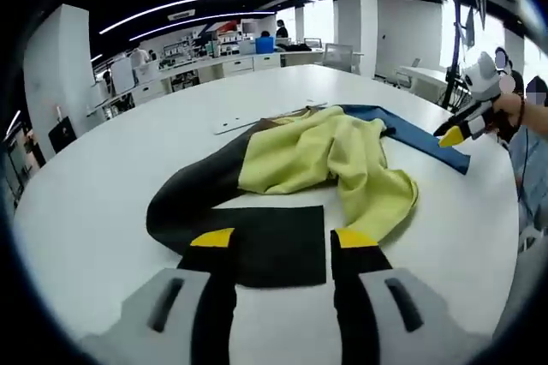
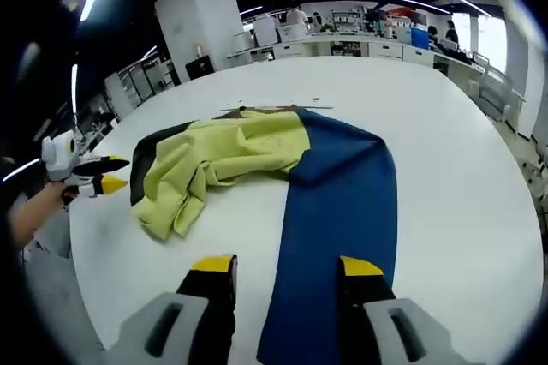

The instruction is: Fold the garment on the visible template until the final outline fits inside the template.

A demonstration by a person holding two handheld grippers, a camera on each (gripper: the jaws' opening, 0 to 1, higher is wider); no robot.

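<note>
A garment in yellow (image 1: 330,155), black (image 1: 193,194) and blue (image 1: 411,132) lies crumpled on the round white table (image 1: 111,168). A flat black rectangle (image 1: 278,245), apparently the template, lies right in front of my left gripper (image 1: 282,239), whose jaws stand open above its near edge. In the right gripper view the blue part (image 2: 342,211) stretches toward my right gripper (image 2: 287,266), open, with the cloth's end lying between its jaws. The yellow part (image 2: 214,164) is bunched to the left. The right gripper (image 1: 454,134) hovers at the blue end; the left gripper (image 2: 110,174) sits at the far left.
Thin pale strips (image 1: 257,121) lie on the table beyond the garment. A hand (image 1: 514,116) holds the right gripper at the table's edge. Desks, white pillars (image 1: 355,14) and people stand far behind. Bare tabletop (image 2: 462,168) spreads to the right of the blue cloth.
</note>
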